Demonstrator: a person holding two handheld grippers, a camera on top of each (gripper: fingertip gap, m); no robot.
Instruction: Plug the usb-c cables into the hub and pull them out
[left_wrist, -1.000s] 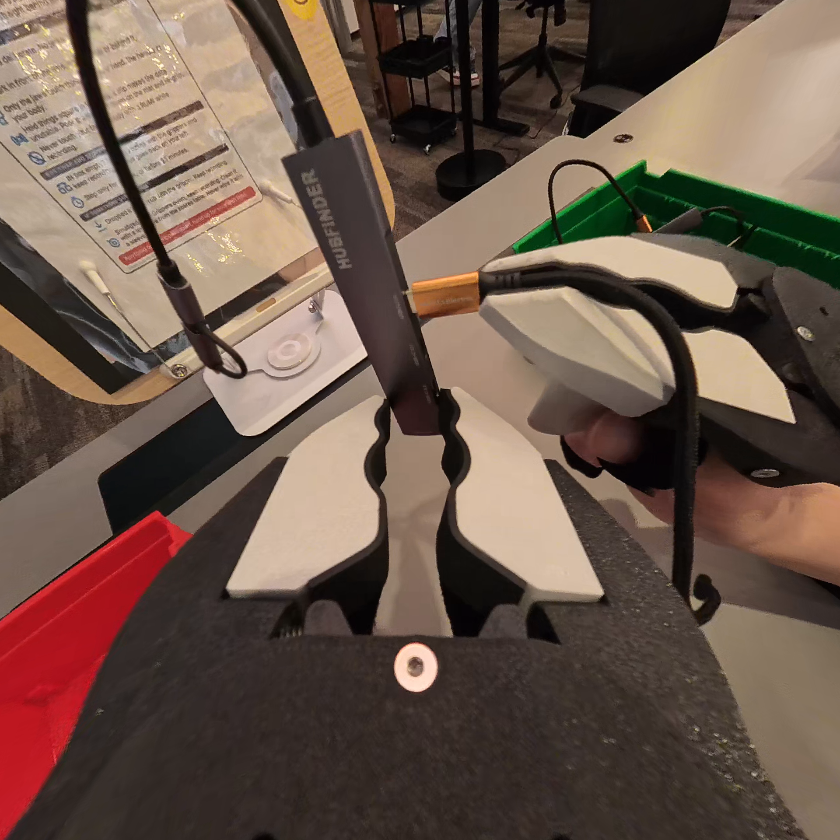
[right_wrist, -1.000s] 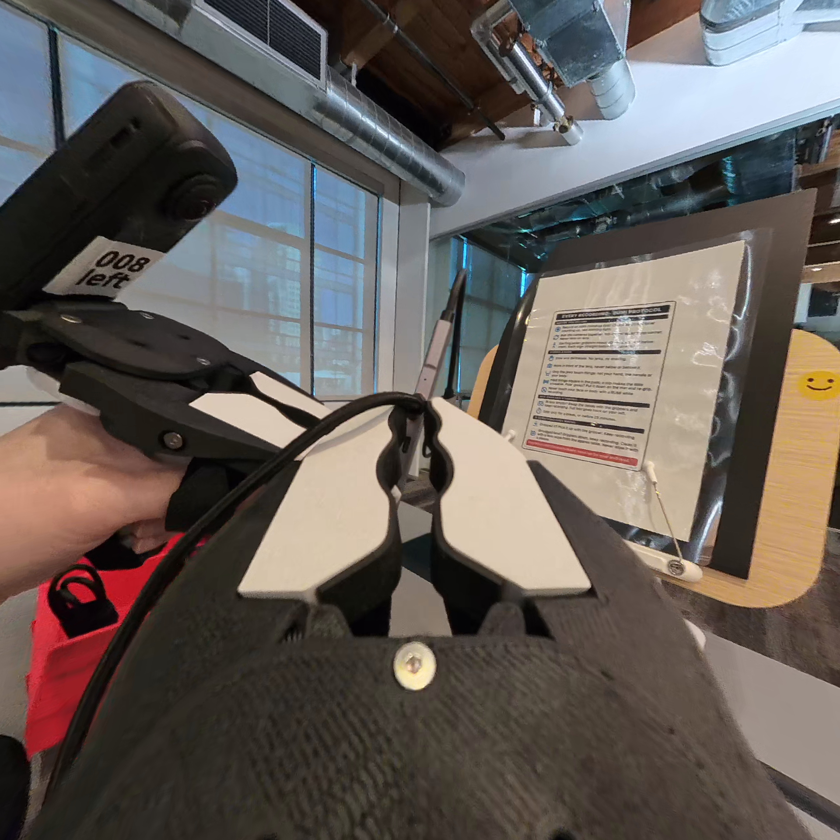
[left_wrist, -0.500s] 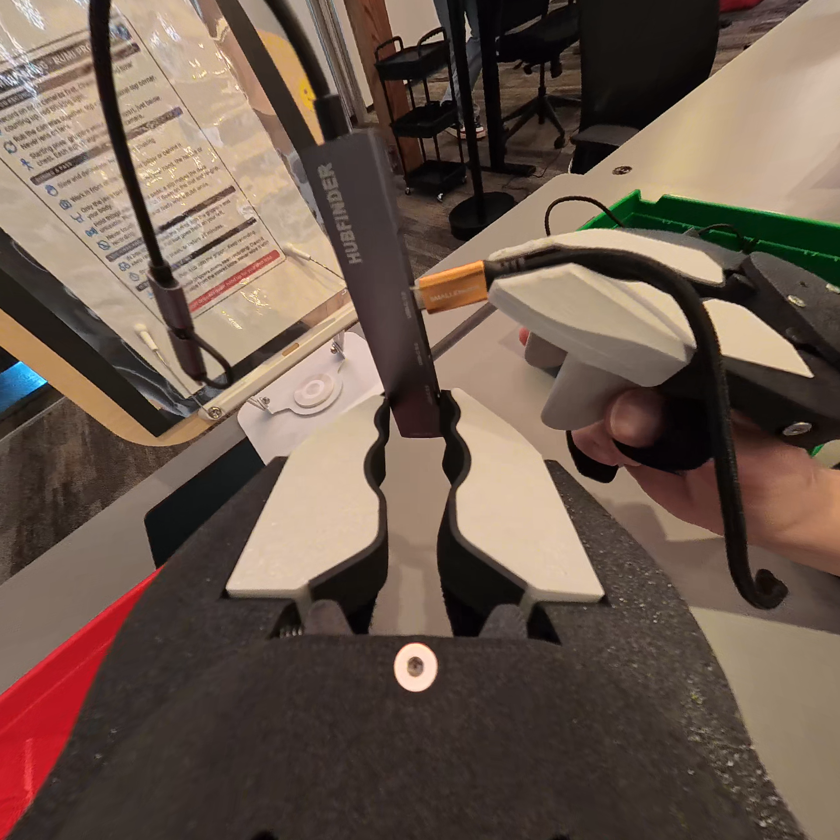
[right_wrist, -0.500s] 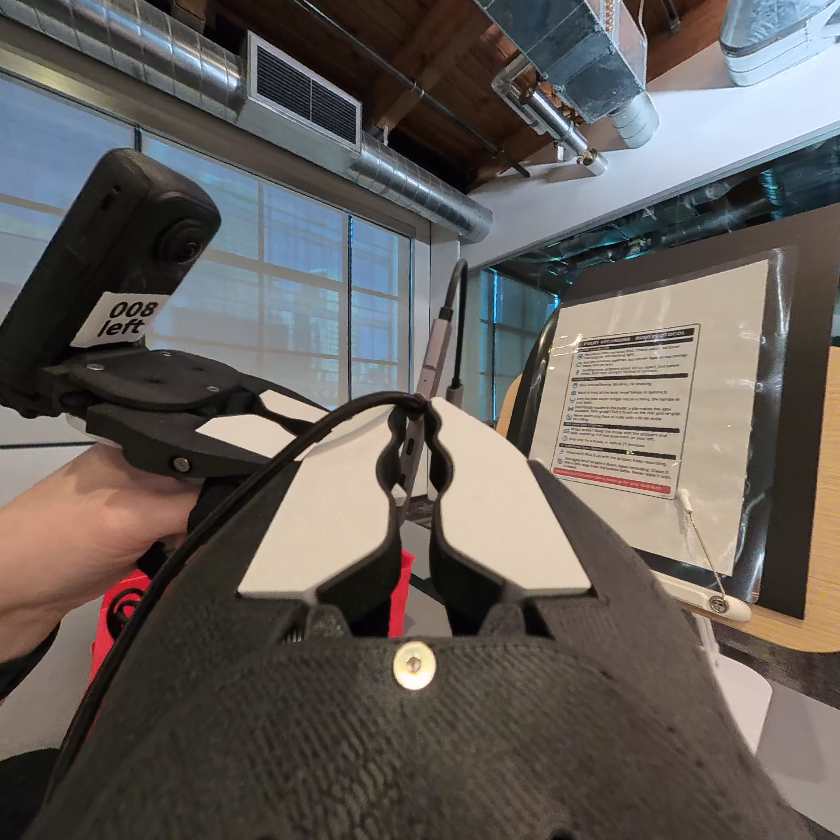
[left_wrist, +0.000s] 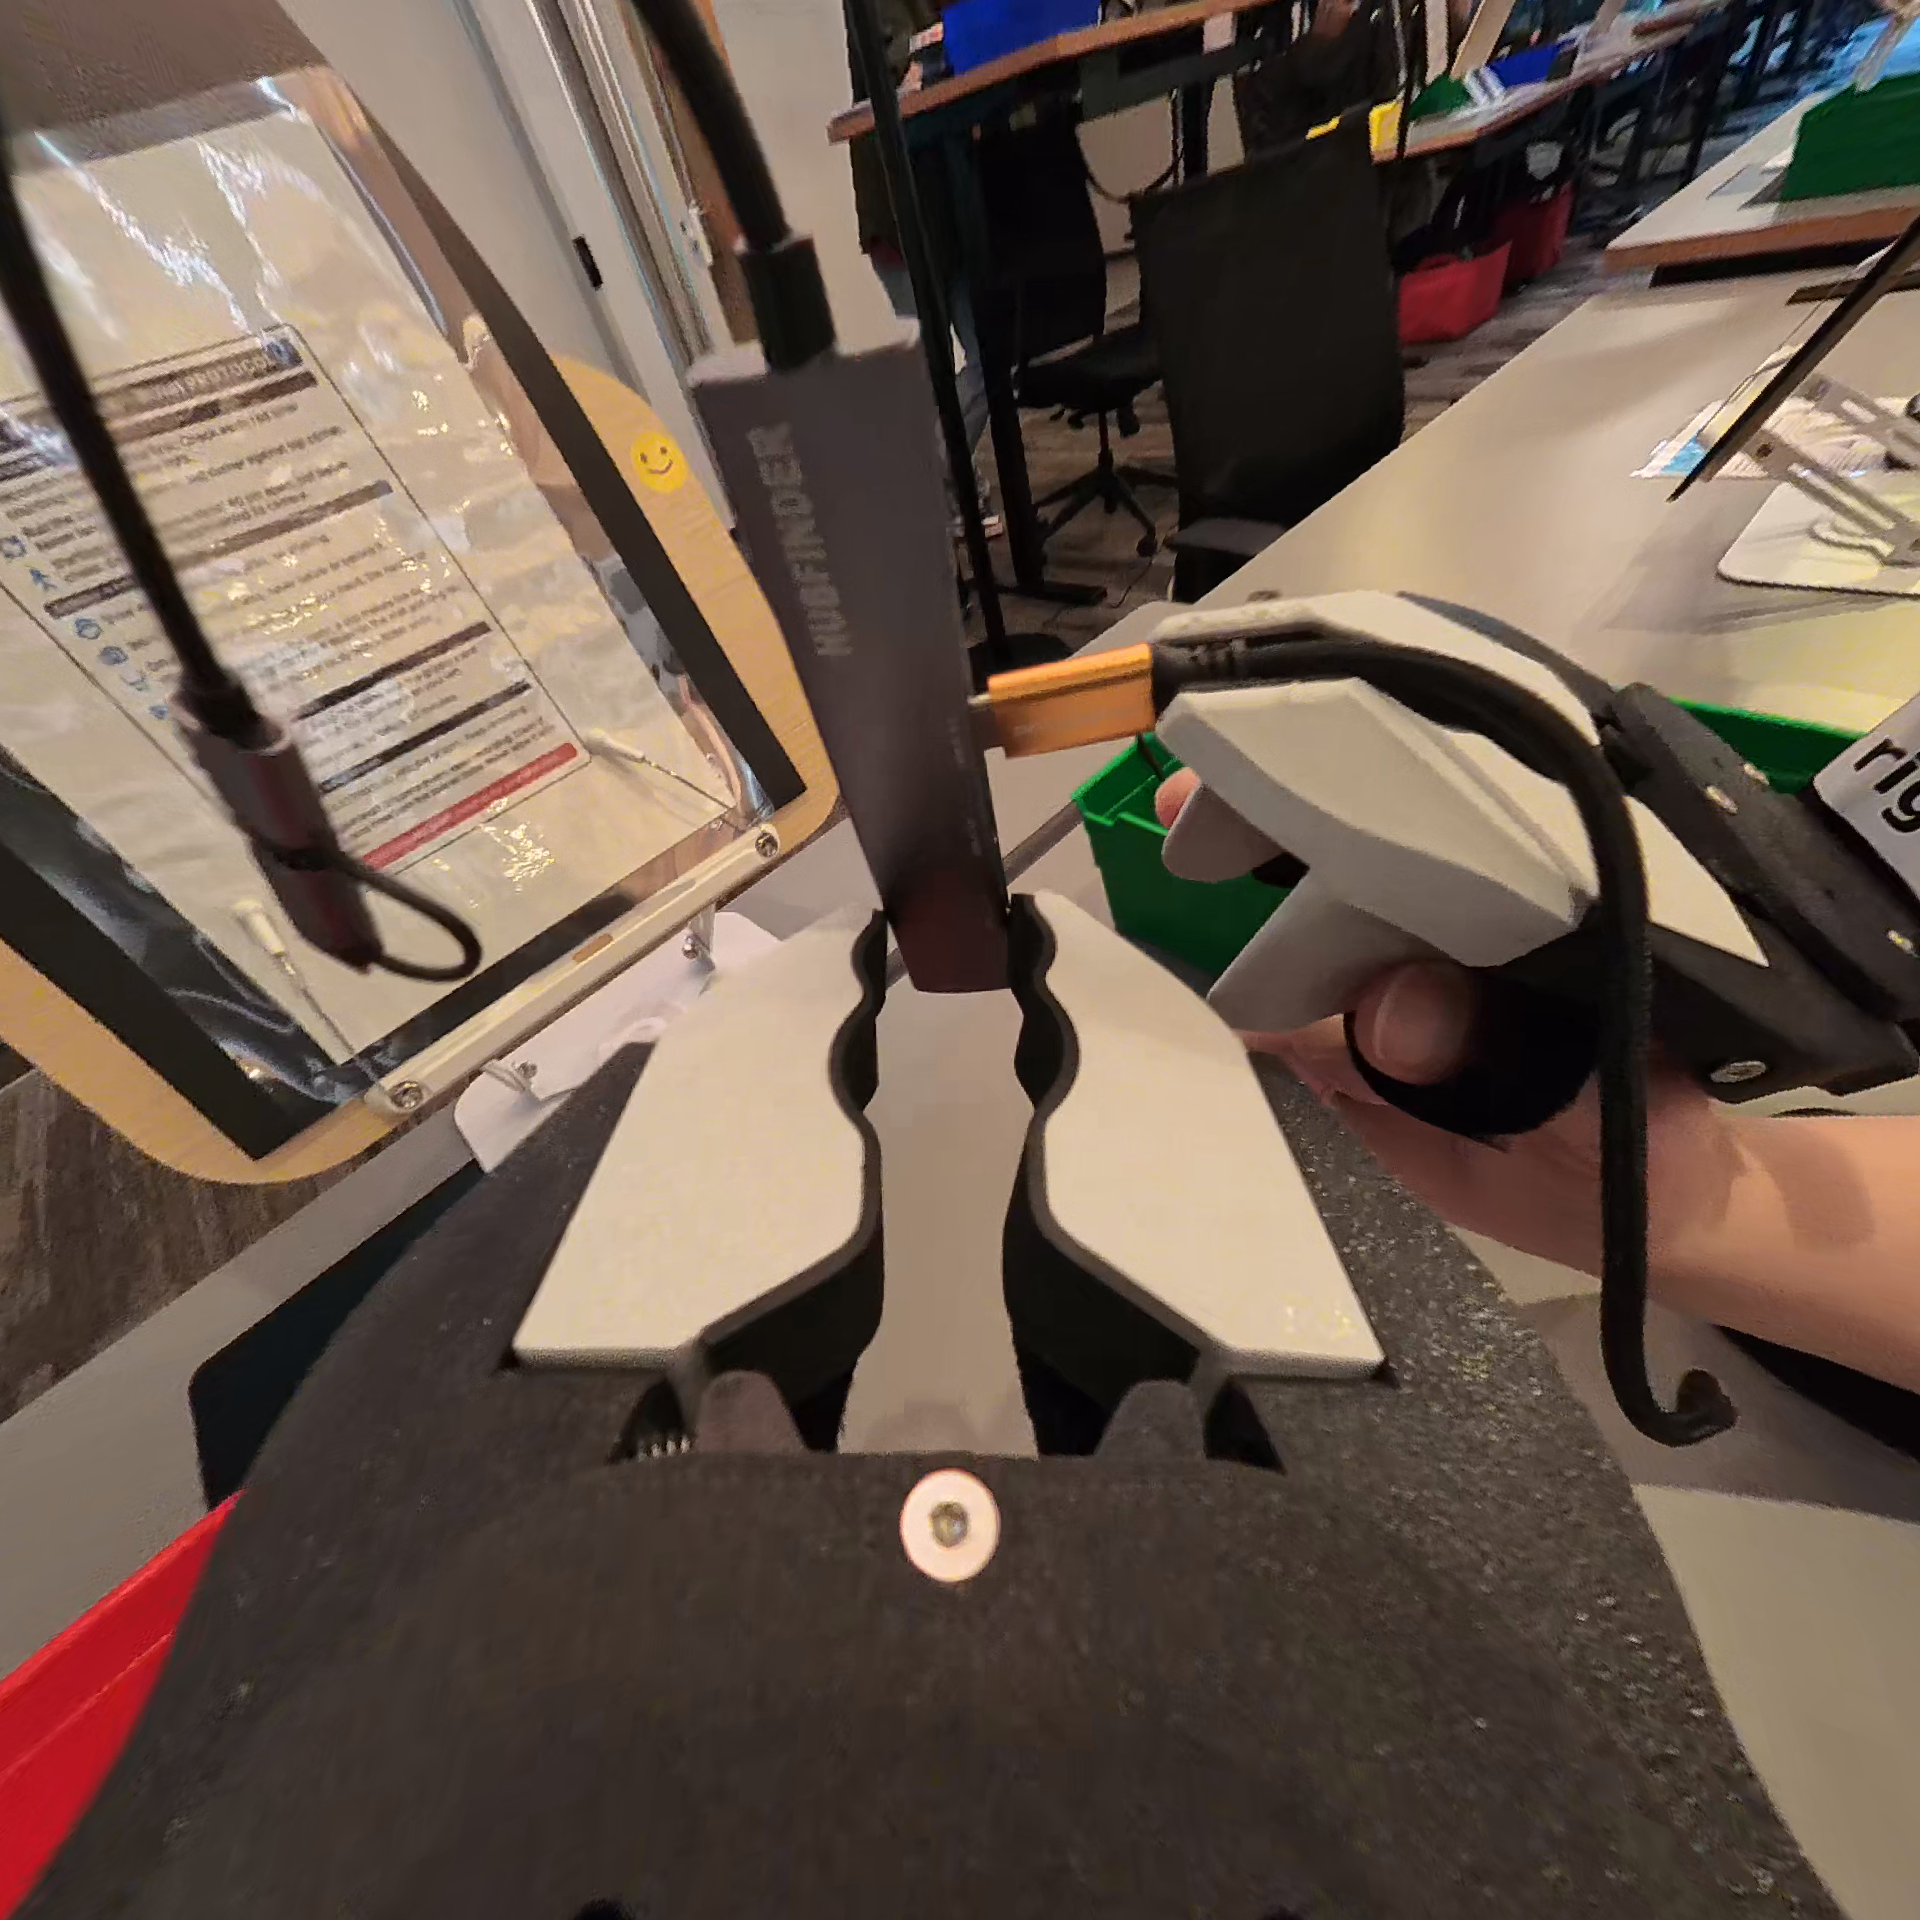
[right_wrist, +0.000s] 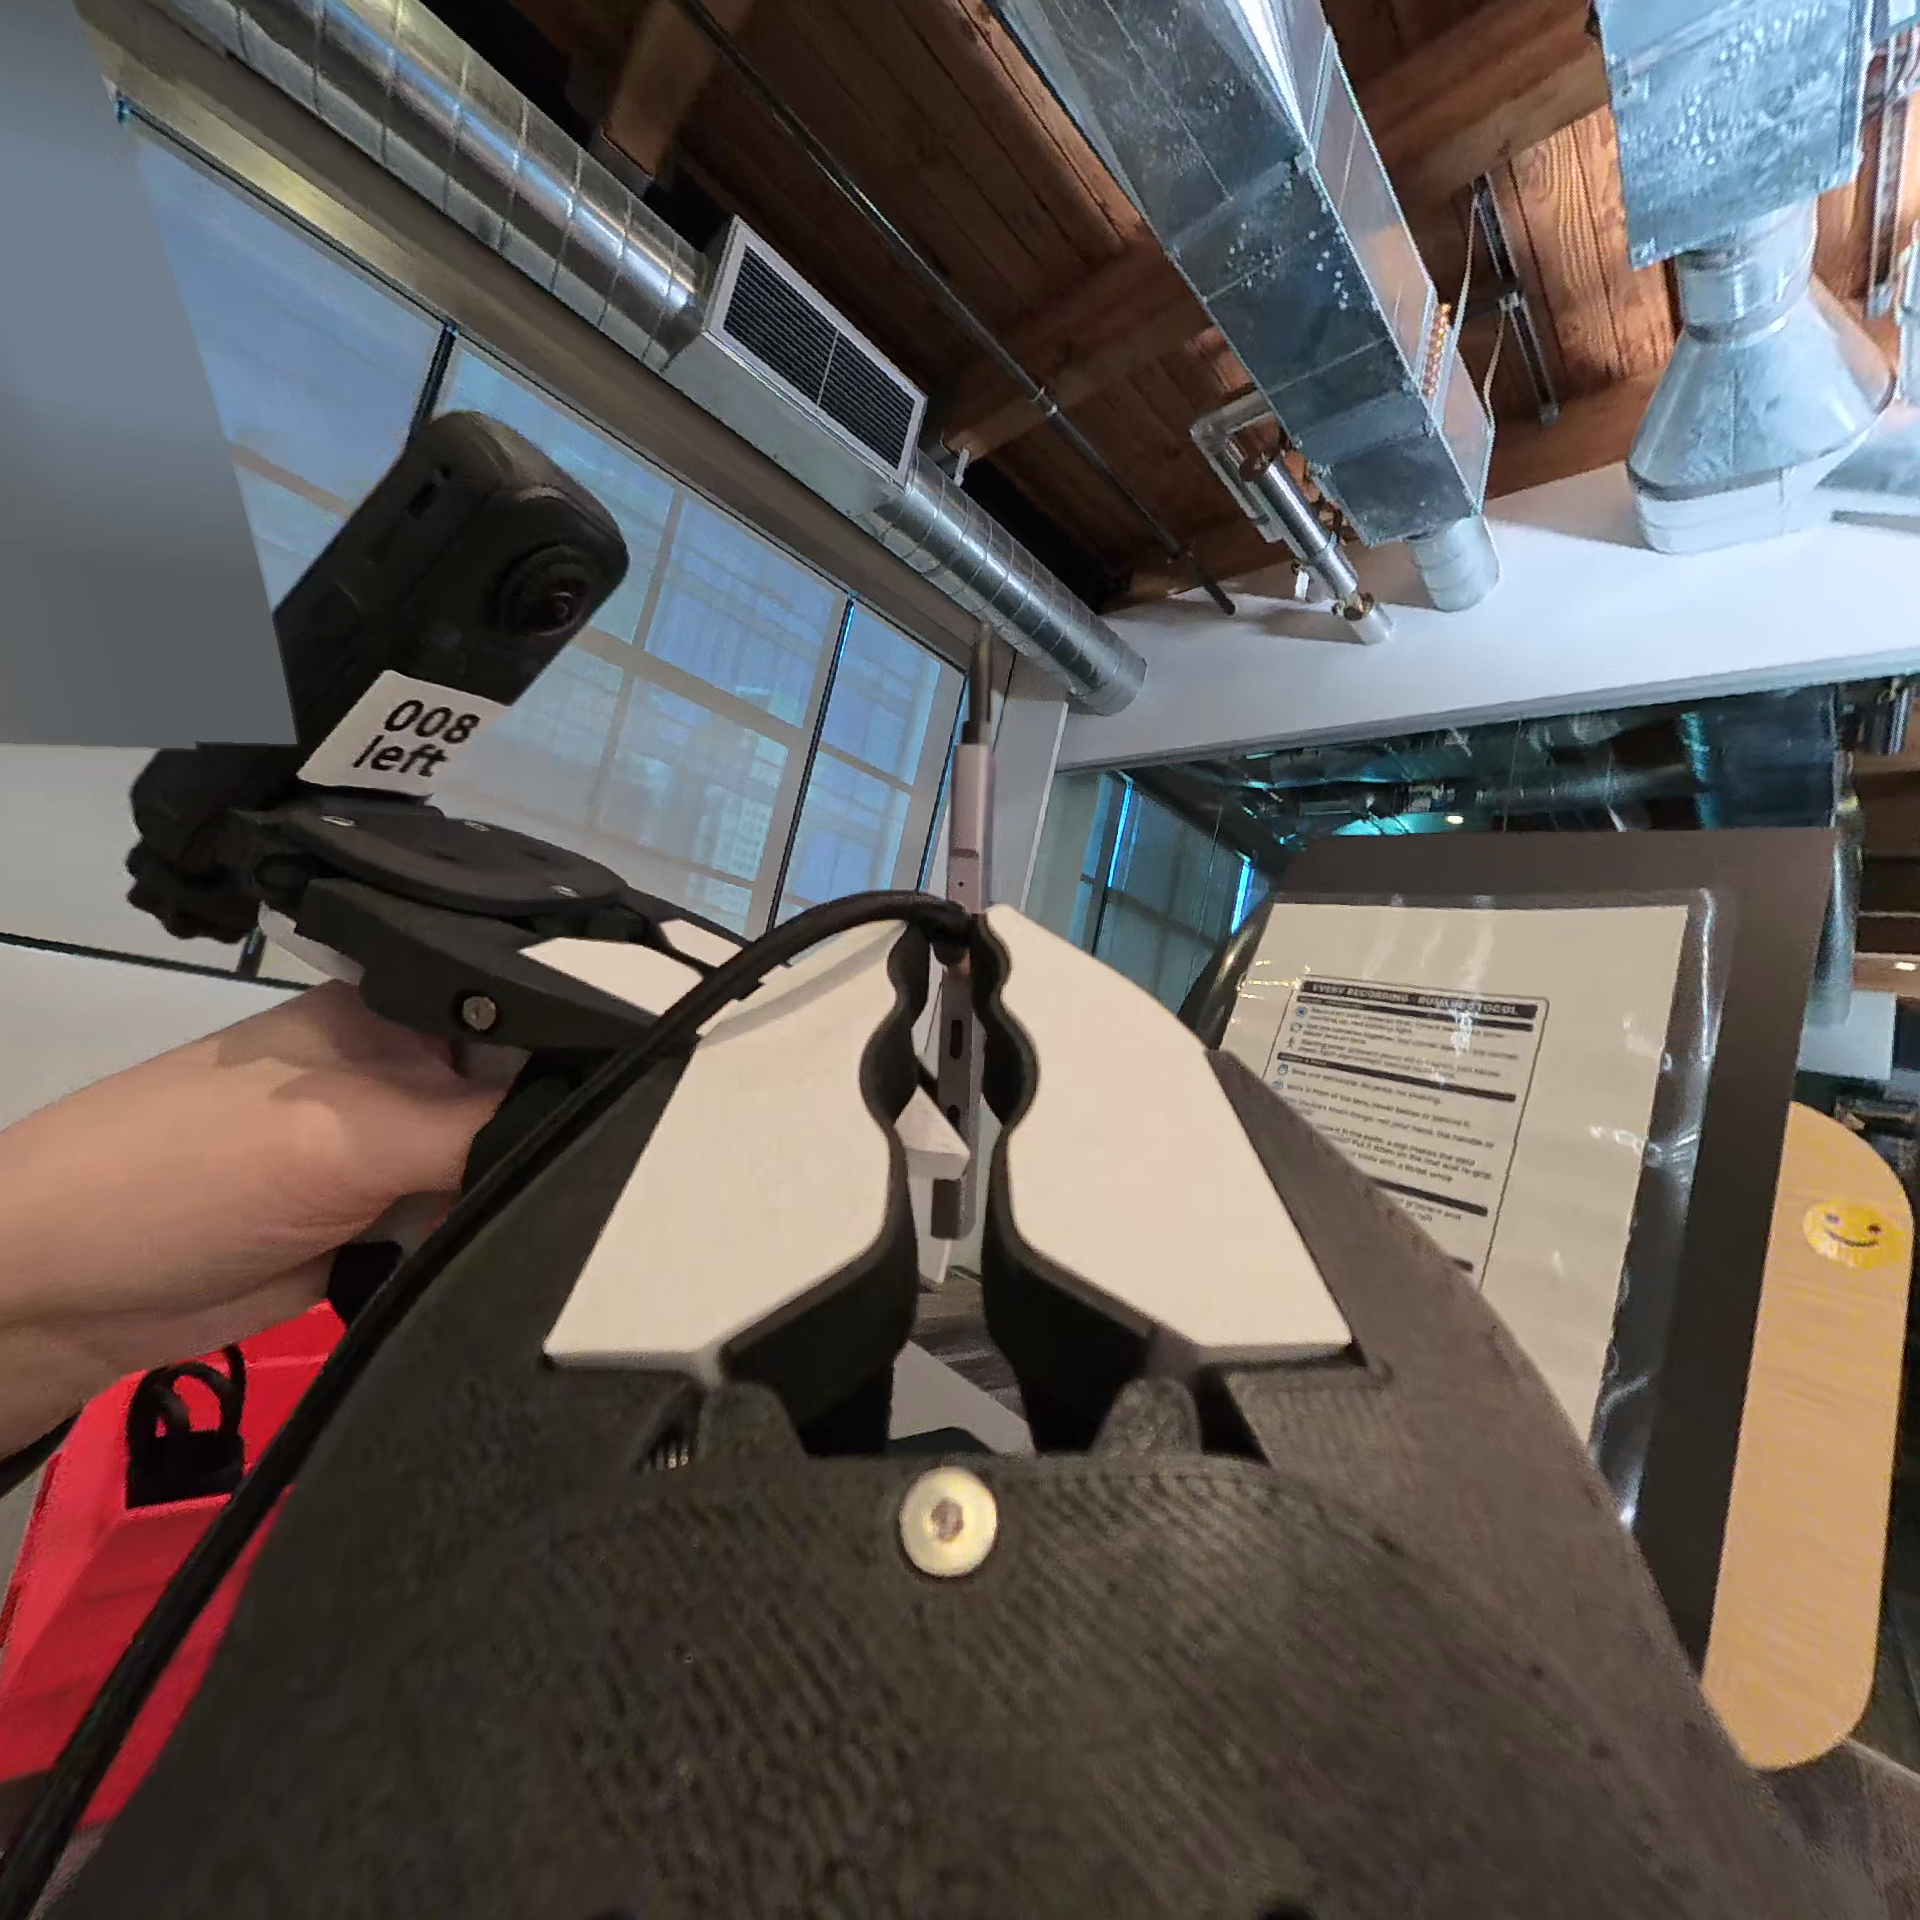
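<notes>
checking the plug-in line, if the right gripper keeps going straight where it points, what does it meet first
The hub: the right gripper points its orange plug at the hub's side edge, tip about touching; exact seating is unclear.

Hub side, right: the right gripper with its orange plug takes up the space at the hub's edge.
Hub side, left: open air as far as the hanging dark cable end, which dangles well apart from the hub.
Beyond hub: a framed notice board leans close behind and closes that way.
Below right: a green bin sits under the right gripper.
Lower left: a red bin at the corner.
Far right: bare grey tabletop, open up to a metal stand.
</notes>
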